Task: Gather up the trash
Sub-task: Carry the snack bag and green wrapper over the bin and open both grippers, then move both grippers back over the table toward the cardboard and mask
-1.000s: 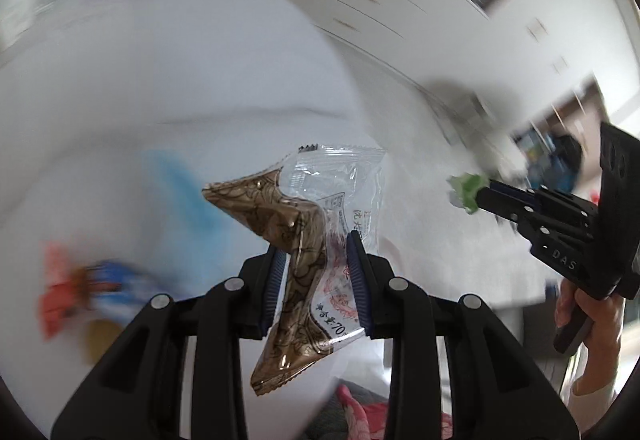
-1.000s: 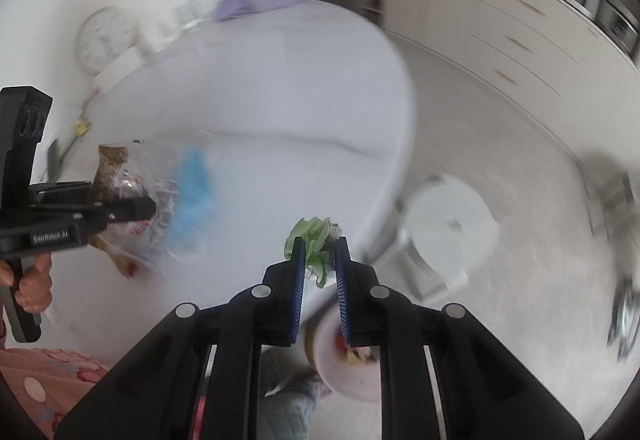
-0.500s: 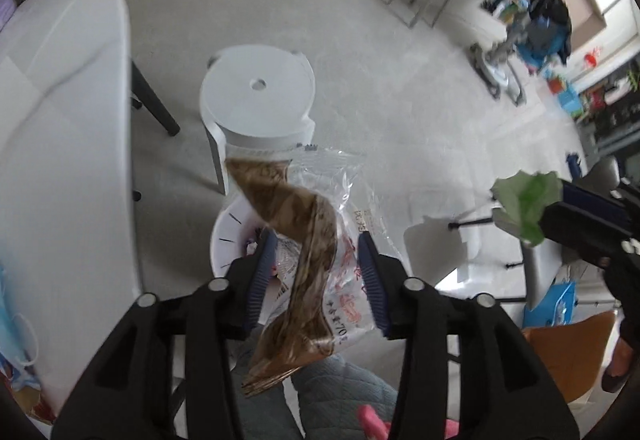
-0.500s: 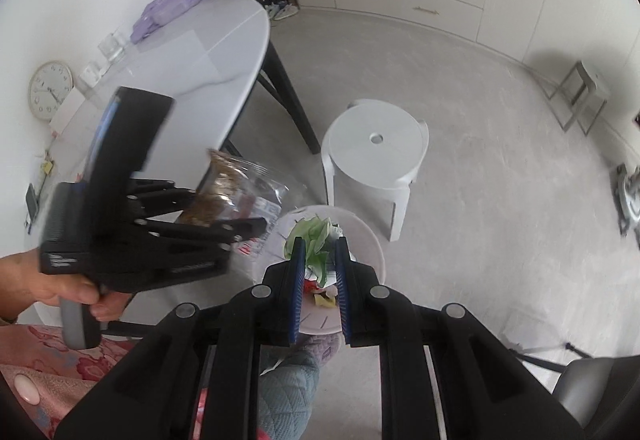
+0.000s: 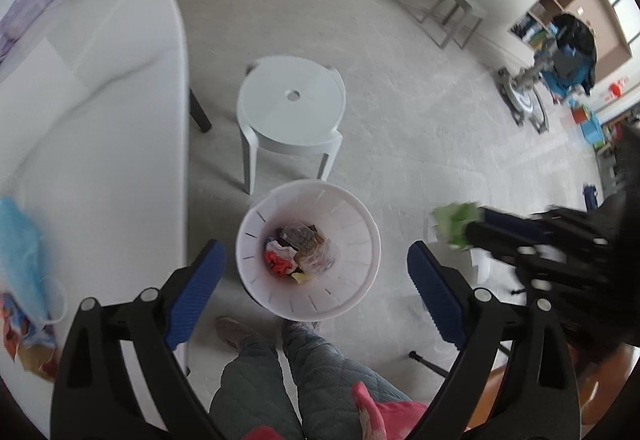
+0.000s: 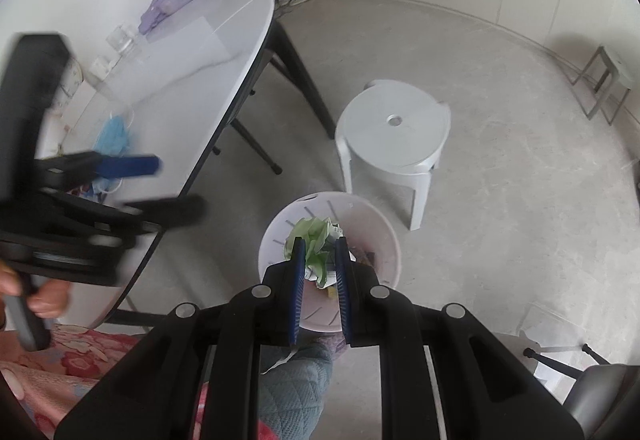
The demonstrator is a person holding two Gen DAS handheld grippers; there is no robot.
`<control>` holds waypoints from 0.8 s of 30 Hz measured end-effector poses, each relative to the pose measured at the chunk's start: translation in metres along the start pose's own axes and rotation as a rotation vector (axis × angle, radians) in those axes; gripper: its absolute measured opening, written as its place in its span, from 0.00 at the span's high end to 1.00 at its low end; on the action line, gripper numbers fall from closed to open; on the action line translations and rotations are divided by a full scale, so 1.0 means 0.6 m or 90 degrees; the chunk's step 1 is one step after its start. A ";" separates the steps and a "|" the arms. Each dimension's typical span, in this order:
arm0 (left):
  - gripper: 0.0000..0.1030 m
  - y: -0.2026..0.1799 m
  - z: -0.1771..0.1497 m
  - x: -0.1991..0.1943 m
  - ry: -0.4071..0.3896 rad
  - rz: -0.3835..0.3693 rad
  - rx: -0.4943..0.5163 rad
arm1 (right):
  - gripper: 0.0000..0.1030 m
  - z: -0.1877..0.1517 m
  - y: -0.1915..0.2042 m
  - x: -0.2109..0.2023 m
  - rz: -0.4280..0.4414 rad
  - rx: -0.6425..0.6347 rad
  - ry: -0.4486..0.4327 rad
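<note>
My left gripper (image 5: 316, 254) hangs over the white bin (image 5: 372, 240), its jaws opening wide with nothing between them. The brown and clear wrappers (image 5: 310, 252) lie inside the bin on other trash. My right gripper (image 6: 319, 240) is shut on a crumpled green paper (image 6: 314, 230), held just above the bin (image 6: 390, 240). In the left wrist view that green paper (image 5: 456, 218) shows to the right of the bin, blurred. The left gripper (image 6: 176, 184) appears at the left of the right wrist view, blurred, near the table edge.
A white round stool (image 5: 292, 108) stands just behind the bin. The white table (image 5: 92, 120) runs along the left, with a blue face mask (image 5: 24, 252) and colourful wrappers (image 5: 24, 336) on it. The person's legs (image 5: 280, 380) are right before the bin.
Both grippers swung from over the table to above the bin. The left gripper opened and the brown and clear wrappers dropped into the bin. The right stays shut on the green paper.
</note>
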State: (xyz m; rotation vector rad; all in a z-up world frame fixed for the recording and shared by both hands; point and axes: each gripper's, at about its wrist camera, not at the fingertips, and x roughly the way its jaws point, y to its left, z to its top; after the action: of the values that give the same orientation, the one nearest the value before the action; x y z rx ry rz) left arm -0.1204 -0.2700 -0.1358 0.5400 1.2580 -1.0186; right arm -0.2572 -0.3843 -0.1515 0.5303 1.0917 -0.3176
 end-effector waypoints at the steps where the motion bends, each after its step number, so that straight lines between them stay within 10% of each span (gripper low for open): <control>1: 0.13 0.005 -0.004 -0.013 -0.007 0.007 -0.003 | 0.85 0.001 0.005 0.011 0.003 -0.005 0.006; 9: 0.12 0.069 -0.031 -0.069 -0.032 0.037 -0.049 | 0.79 0.003 0.040 0.112 0.003 -0.027 0.074; 12: 0.12 0.095 -0.042 -0.081 -0.037 0.045 -0.069 | 0.17 -0.002 0.059 0.146 -0.009 -0.045 0.111; 13: 0.12 0.102 -0.045 -0.085 -0.038 0.047 -0.073 | 0.12 -0.004 0.070 0.156 -0.024 -0.057 0.118; 24: 0.10 0.185 -0.089 -0.153 -0.089 0.062 -0.127 | 0.02 0.020 0.134 0.087 -0.071 -0.033 0.090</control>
State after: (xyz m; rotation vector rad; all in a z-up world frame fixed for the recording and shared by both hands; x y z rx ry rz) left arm -0.0509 -0.1429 -0.0841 0.3648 1.1818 -0.8247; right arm -0.1855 -0.3233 -0.1742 0.4525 1.2656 -0.3524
